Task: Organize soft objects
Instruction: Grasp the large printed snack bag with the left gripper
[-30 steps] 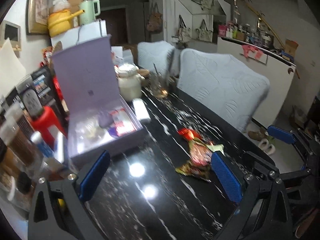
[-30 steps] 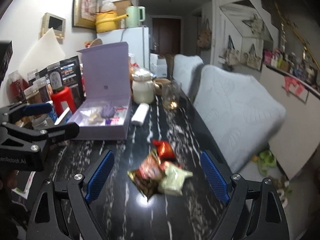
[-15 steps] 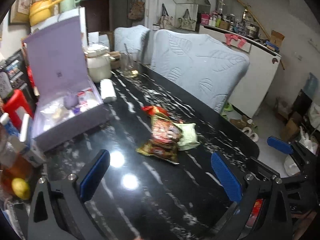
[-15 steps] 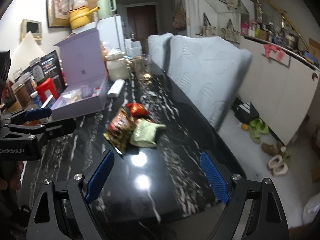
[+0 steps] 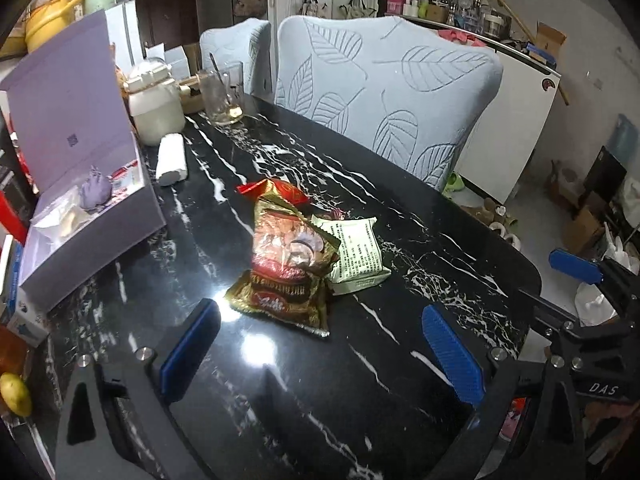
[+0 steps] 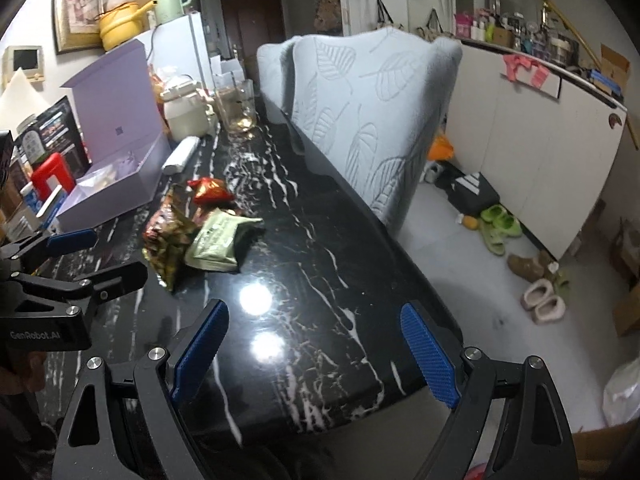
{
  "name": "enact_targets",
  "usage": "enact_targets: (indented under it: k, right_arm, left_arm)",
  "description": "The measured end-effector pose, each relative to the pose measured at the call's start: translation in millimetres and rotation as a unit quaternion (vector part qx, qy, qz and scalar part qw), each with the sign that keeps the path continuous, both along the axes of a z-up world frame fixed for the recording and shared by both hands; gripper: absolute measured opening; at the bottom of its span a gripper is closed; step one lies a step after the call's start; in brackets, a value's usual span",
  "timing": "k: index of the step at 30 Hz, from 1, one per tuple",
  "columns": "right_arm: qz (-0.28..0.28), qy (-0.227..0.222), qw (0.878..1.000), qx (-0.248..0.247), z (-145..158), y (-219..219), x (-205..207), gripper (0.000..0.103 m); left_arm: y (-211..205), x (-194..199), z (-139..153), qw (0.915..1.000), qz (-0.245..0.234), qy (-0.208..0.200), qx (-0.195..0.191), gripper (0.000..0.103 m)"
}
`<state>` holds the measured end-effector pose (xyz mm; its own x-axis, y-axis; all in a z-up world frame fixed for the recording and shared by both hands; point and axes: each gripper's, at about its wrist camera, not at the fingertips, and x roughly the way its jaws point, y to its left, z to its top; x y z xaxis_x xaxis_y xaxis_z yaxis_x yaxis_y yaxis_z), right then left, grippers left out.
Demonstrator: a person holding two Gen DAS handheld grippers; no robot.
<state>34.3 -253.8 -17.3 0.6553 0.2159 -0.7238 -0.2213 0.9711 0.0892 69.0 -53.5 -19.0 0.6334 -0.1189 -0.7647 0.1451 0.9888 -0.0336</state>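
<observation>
Left gripper (image 5: 320, 344) and right gripper (image 6: 316, 350) both hover spread wide, holding nothing — just ahead on the black white-veined marble table (image 5: 420, 216) lie crinkled red-gold snack packets (image 5: 288, 264) touching a pale green pouch (image 5: 356, 252), beside an open lilac box (image 5: 80, 184).

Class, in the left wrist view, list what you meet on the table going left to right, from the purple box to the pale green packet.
Purple box → white roll → gold and red snack bag → pale green packet.
</observation>
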Motion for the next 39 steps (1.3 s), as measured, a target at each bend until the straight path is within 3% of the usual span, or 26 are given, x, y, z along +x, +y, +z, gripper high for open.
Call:
enact_targets:
  k: [15, 27, 29, 31, 32, 34, 39]
  right_arm:
    - [0.016, 0.039, 0.999, 0.018, -22, 12, 50, 0.089]
    - [0.044, 0.054, 0.997, 0.015, -30, 32, 67, 0.089]
    - [0.046, 0.055, 0.997, 0.013, -31, 34, 69, 0.089]
    - [0.047, 0.057, 0.997, 0.012, -32, 35, 71, 0.089]
    - [0.047, 0.057, 0.997, 0.011, -32, 36, 71, 0.089]
    - [0.047, 0.058, 0.997, 0.009, -32, 36, 73, 0.089]
    - [0.049, 0.057, 0.997, 0.007, -31, 39, 75, 0.089]
  left_arm:
    - [30, 47, -24, 0.9994, 0.024, 0.023, -0.003, 0.103]
    - [42, 74, -41, 0.997, 0.011, 0.055, -0.052, 0.102]
    - [41, 77, -45, 0.9961, 0.008, 0.063, -0.06, 0.095]
    - [44, 80, -49, 0.9937, 0.007, 0.077, -0.082, 0.08]
    - [46, 80, -49, 0.9935, 0.011, 0.075, -0.086, 0.079]
    - [46, 79, -48, 0.9934, 0.011, 0.074, -0.087, 0.06]
    - [51, 74, -47, 0.9927, 0.022, 0.08, -0.087, 0.055]
